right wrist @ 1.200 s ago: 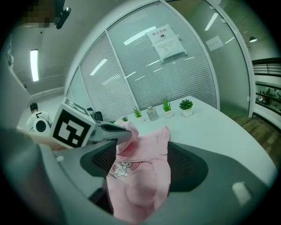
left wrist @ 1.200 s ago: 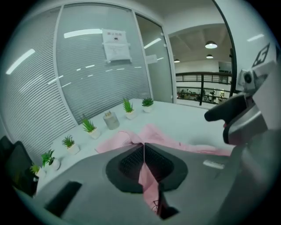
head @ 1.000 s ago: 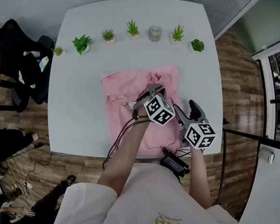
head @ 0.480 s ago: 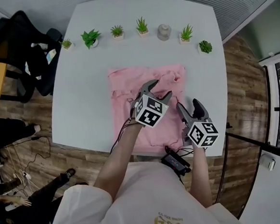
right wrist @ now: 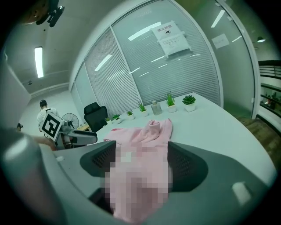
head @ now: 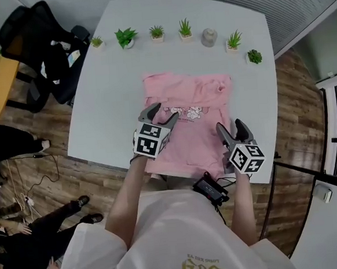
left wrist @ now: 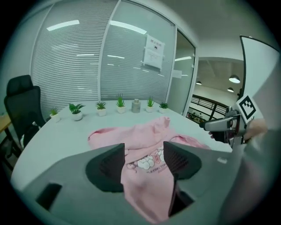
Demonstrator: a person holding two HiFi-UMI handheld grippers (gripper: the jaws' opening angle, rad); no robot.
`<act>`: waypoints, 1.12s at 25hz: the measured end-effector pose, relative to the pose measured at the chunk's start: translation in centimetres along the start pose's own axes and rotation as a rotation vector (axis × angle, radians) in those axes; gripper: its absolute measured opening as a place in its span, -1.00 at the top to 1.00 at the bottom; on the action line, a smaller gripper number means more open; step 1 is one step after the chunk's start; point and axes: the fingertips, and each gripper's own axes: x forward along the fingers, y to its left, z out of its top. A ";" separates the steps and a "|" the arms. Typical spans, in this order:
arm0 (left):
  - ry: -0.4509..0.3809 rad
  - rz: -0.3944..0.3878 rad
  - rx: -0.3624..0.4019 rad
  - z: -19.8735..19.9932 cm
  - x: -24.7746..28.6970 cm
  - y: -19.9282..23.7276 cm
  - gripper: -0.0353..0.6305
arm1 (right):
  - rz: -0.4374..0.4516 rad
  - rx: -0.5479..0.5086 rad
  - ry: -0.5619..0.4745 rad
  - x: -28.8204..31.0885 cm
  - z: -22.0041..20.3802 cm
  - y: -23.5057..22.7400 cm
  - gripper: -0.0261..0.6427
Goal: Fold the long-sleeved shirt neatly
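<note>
The pink long-sleeved shirt [head: 191, 119] lies on the pale table [head: 108, 107] near its front edge, partly folded, with a cartoon print facing up. My left gripper [head: 159, 114] hovers over the shirt's left front part. Its jaws have just been opening and stand apart with nothing gripped. In the left gripper view the shirt [left wrist: 147, 136] shows below and beyond the left gripper [left wrist: 143, 163]. My right gripper [head: 231, 128] hangs open over the shirt's right front corner. In the right gripper view the shirt [right wrist: 151, 129] lies under the right gripper [right wrist: 140, 165], untouched.
A row of small potted plants [head: 156, 32] and a grey jar [head: 208, 37] line the table's far edge. A black office chair [head: 39, 42] stands at the left. A black device with cables [head: 210, 188] hangs at the front edge.
The left gripper let go of the shirt fabric, opened, and swung left and toward the front edge. The shirt's print now shows. The right gripper has hardly moved.
</note>
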 end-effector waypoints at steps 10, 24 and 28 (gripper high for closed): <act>0.028 0.007 -0.043 -7.3 -6.7 -0.4 0.06 | -0.077 -0.005 0.065 -6.3 -7.3 2.3 -0.15; 0.146 0.033 -0.100 -16.7 -11.4 -1.6 0.06 | -0.106 0.016 0.157 -10.5 -14.7 3.2 -0.15; 0.184 0.031 -0.113 -18.3 -11.5 -1.7 0.06 | -0.108 0.025 0.173 -10.5 -15.8 3.3 -0.15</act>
